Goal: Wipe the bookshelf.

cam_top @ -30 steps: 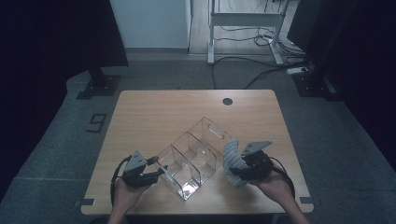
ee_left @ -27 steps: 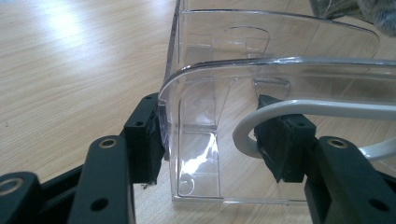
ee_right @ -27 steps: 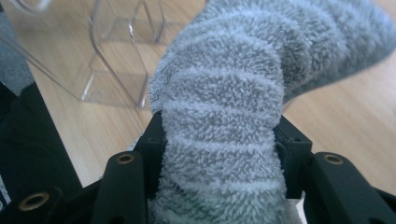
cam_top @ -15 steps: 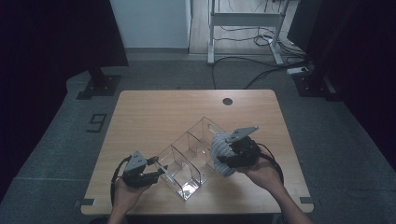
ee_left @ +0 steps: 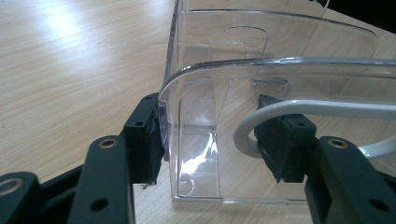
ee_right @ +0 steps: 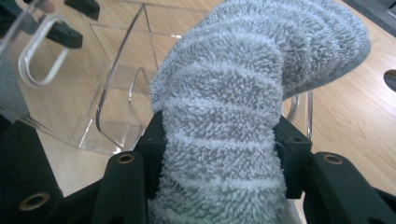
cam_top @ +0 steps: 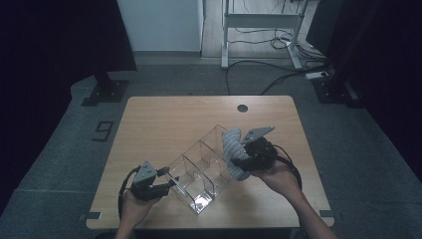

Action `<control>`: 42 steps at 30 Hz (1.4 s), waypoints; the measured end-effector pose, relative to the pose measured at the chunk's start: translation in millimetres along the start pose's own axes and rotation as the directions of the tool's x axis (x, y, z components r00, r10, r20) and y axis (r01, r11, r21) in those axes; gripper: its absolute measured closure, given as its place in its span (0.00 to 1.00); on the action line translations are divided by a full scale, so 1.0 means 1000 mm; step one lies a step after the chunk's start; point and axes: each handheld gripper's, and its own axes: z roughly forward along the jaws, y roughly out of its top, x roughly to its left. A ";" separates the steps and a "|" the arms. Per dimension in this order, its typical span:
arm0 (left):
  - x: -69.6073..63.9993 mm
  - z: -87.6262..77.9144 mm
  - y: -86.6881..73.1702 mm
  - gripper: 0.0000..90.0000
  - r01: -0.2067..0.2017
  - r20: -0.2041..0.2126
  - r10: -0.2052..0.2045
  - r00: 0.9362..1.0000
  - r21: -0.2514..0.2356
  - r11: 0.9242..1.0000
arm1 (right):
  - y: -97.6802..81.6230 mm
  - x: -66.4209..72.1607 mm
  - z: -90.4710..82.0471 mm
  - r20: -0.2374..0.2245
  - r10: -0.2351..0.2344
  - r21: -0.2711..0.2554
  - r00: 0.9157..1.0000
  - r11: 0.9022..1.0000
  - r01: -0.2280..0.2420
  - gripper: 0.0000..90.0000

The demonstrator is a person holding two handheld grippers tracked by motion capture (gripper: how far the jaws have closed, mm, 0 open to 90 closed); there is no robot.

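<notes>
Wooden surface (cam_top: 164,124) carries a clear organizer (cam_top: 199,172) near its front edge. Left tongs (cam_top: 166,185) straddle the organizer's near end wall, one pad on the wall, steadying it. Right tongs (cam_top: 238,162), clamped on a grey towel (cam_top: 232,149), have come up from the front right and now hold it over the far compartments, ready for lowering in.
</notes>
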 end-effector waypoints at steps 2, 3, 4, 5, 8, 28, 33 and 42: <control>0.000 0.000 0.000 0.49 0.000 -0.001 0.000 1.000 -0.001 1.000 | 0.005 0.000 0.002 0.000 0.003 -0.005 1.000 1.000 -0.003 0.55; 0.000 0.000 0.000 0.49 0.001 -0.001 -0.001 1.000 -0.001 1.000 | 0.009 0.000 0.003 -0.002 0.002 -0.004 1.000 1.000 -0.002 0.55; 0.000 0.000 0.000 0.49 0.000 -0.001 0.000 1.000 -0.001 1.000 | 0.012 0.000 0.005 -0.004 0.000 -0.002 1.000 1.000 0.000 0.55; 0.000 0.000 0.000 0.49 0.000 -0.001 0.000 1.000 -0.001 1.000 | 0.016 0.001 0.008 -0.007 0.000 0.000 1.000 1.000 0.000 0.55; 0.000 0.000 0.000 0.49 0.000 0.000 0.000 1.000 -0.001 1.000 | 0.025 0.002 0.016 -0.020 -0.007 0.008 1.000 1.000 0.007 0.55; 0.000 0.000 0.000 0.49 0.001 0.005 -0.001 1.000 -0.003 1.000 | 0.080 0.004 0.095 0.014 -0.048 0.080 0.999 0.996 0.047 0.55; 0.000 0.000 0.000 0.49 0.003 0.003 -0.003 1.000 -0.004 1.000 | 0.080 0.003 0.110 0.024 -0.048 0.111 0.999 0.993 0.045 0.55; -0.001 0.001 0.000 0.49 0.012 -0.007 -0.012 1.000 -0.001 1.000 | 0.074 0.005 0.109 0.025 -0.062 0.115 0.998 0.992 0.059 0.55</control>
